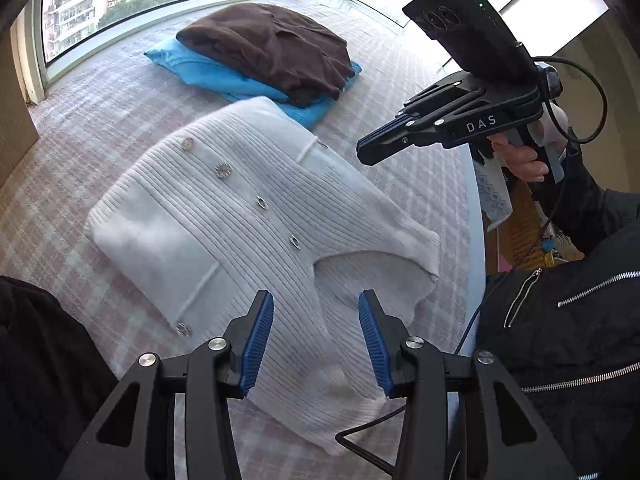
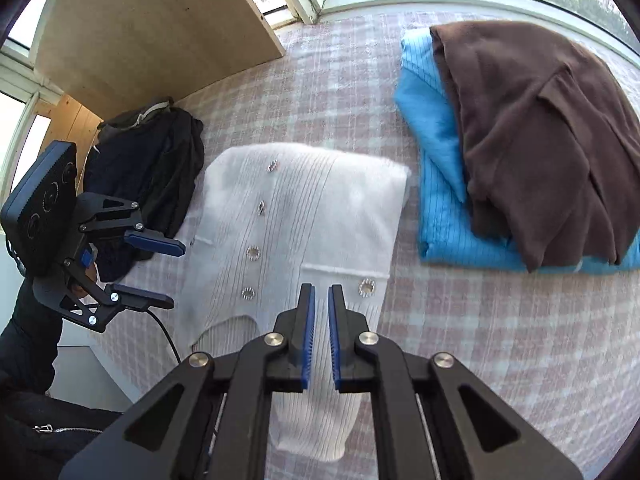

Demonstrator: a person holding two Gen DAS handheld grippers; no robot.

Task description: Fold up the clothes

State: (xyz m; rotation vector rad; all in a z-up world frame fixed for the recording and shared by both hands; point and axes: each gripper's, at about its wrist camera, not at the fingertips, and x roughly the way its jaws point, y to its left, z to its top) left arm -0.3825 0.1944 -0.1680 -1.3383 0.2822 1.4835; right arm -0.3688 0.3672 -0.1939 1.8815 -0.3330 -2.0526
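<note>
The white cardigan (image 1: 248, 240) lies flat, neckline toward the wide-open left gripper (image 1: 316, 340); the right gripper (image 2: 322, 336) hovers nearly closed, empty.

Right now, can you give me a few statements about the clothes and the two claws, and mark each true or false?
1. The white cardigan lies on the checked cover. True.
2. The brown garment lies under the blue one. False: brown is on top.
3. The left claw is open, holding nothing. True.
4. The right claw is wide open. False: its fingers are nearly together, nothing between them.
5. A dark pile sits beside the cardigan. True.
</note>
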